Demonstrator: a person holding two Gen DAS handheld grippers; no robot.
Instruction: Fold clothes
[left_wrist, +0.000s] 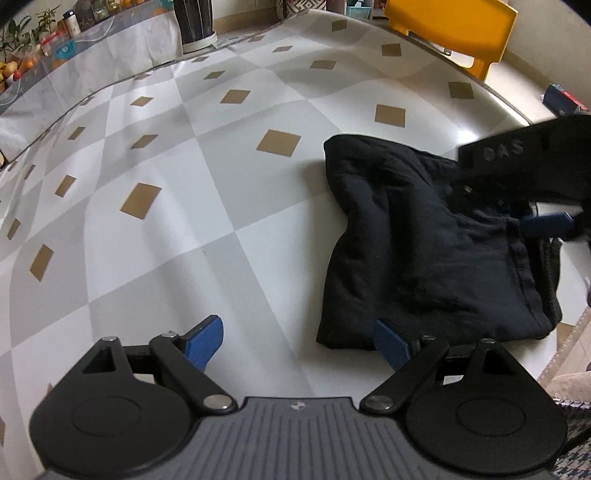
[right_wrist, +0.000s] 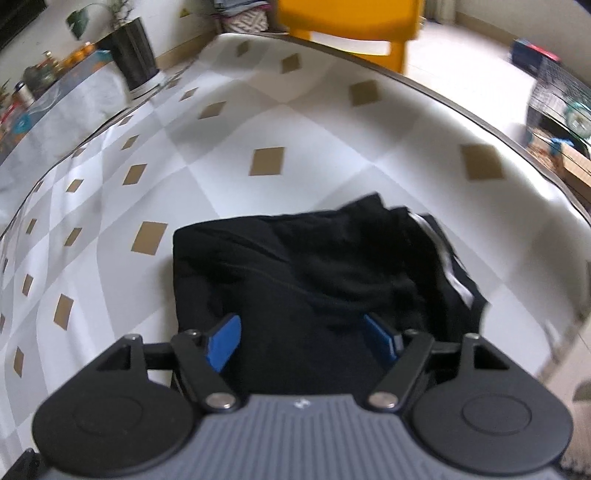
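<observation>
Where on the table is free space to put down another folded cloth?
The checkered tabletop is bare from the folded black garment leftward to the dark plant pot. The corner near the yellow chair is free too. The right gripper crowds the garment.

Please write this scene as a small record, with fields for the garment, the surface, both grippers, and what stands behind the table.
garment: black garment, folded into a compact bundle, white stripe at its right edge
surface: table with grey and white checks and tan diamonds
left gripper: left gripper open, nothing between the fingers, beside the garment's near left corner
right gripper: right gripper open, above the garment, gripping nothing
behind the table: yellow chair; dark plant pot
</observation>
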